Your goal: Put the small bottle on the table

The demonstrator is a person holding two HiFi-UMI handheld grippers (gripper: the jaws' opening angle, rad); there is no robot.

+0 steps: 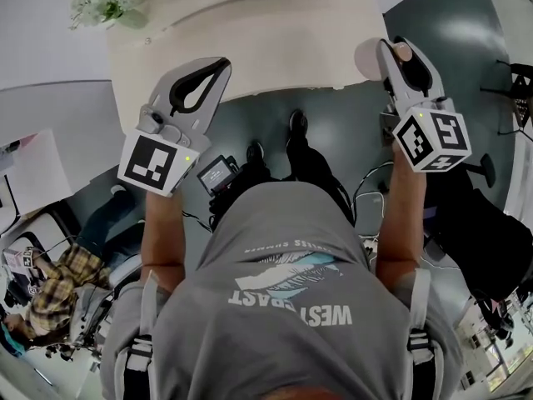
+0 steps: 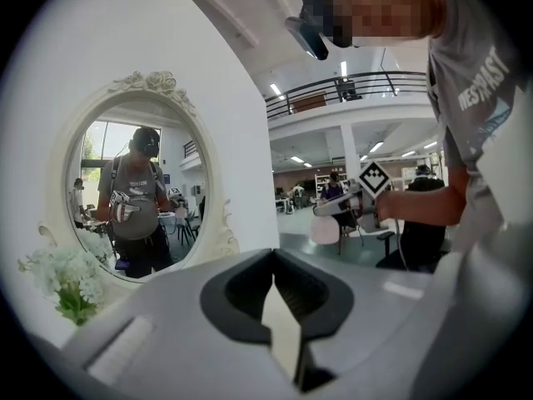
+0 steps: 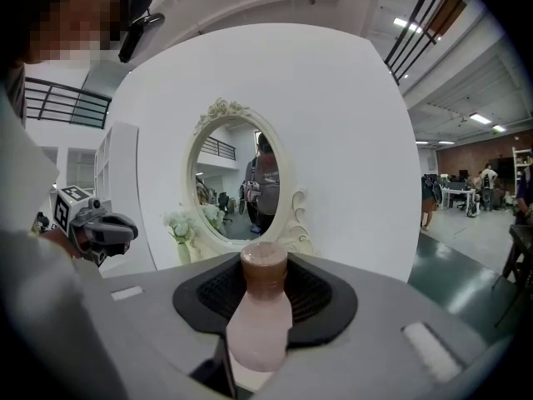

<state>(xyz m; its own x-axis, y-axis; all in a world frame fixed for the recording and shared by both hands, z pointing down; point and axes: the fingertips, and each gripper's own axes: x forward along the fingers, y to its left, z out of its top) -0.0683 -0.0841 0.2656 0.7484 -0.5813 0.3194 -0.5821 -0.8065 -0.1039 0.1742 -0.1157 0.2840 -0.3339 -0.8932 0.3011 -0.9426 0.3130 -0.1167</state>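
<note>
Bottle [image 3: 254,323], frosted pink with brown cap, clenched between ribbed black pads [image 3: 321,294] of right claw [image 3: 265,265]; left claw [image 2: 273,261] closed, empty.

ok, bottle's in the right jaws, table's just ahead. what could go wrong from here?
The small bottle is narrow and rounded: it may topple on release. The table edge sits near the jaws; an early release could drop it on the floor. The flowers by the mirror could get knocked.
</note>
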